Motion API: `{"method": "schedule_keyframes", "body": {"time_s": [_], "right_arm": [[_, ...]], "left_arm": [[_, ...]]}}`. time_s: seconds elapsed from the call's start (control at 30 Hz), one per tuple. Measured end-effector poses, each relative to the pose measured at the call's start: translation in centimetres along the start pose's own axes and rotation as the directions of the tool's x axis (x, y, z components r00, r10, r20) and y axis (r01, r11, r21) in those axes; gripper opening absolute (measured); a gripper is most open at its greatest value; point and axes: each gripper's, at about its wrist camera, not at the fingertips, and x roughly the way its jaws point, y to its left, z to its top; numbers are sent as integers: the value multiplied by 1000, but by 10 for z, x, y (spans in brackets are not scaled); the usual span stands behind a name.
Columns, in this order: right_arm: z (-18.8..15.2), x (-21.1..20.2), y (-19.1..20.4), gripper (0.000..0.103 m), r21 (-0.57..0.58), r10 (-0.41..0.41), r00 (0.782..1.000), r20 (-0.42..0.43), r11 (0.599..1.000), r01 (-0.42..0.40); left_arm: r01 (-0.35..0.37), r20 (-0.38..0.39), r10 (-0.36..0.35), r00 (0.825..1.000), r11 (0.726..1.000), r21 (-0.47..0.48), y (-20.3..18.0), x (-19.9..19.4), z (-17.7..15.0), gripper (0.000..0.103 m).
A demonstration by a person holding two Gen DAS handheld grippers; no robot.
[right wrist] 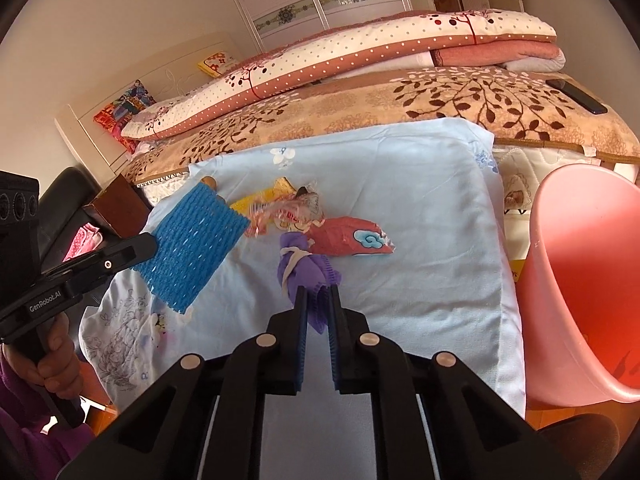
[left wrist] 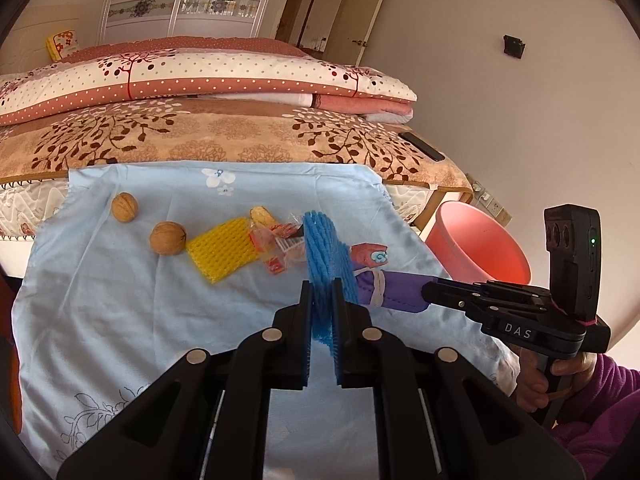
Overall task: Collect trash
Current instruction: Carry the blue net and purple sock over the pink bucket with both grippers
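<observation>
Left tool (left wrist: 322, 300) grips blue foam net (left wrist: 322, 256); right tool (right wrist: 319, 304) clamps purple net (right wrist: 308, 276) (wrappers (left wrist: 280, 244), walnuts (left wrist: 168, 237) just beside), pink bin (right wrist: 580, 288) near.

Your matt black plastic left gripper (left wrist: 322, 300) pinches a blue foam net (left wrist: 320, 256), ribbed and spongy, over the smooth pale-blue cotton cloth (left wrist: 120, 300). Near it lie a yellow foam net (left wrist: 222, 250), rough-shelled walnuts (left wrist: 168, 237), crinkly glossy wrappers (left wrist: 276, 246); the pink bin (right wrist: 580, 280) is smooth plastic.

tongs (left wrist: 322, 300): black, blue pads, silver rivets | sleeve (left wrist: 600, 412): purple fleece
</observation>
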Motion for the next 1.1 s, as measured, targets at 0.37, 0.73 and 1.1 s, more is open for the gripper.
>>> {"method": "schedule_keyframes", "body": {"time_s": [0.37, 0.73, 1.1], "right_arm": [[0, -47, -18, 8, 62, -47, 995, 83, 997, 42], [-6, -89, -74, 8, 221, -184, 970, 157, 964, 147], [-16, -116, -121, 9, 336, -311, 934, 177, 911, 239]], "left_arm": [[71, 32, -73, 997, 996, 62, -32, -3, 14, 8], [148, 15, -152, 988, 979, 143, -79, 25, 32, 8], [230, -27, -230, 973, 948, 221, -137, 65, 45, 8]]}}
